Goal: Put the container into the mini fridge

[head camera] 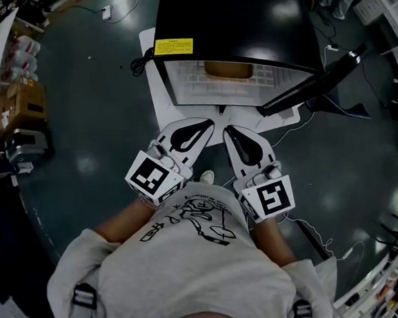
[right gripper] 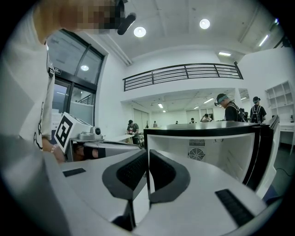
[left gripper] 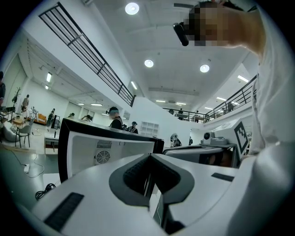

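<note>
We hold the left gripper level before the open mini fridge, its jaws pressed together on nothing. The brown container sits inside on the white shelf, toward the back. Our right gripper, just beside the left, is likewise closed and empty. With the load apparently in, we judge the door, swung wide at right, comes next: push its outer edge steadily, with closed tips.
</note>
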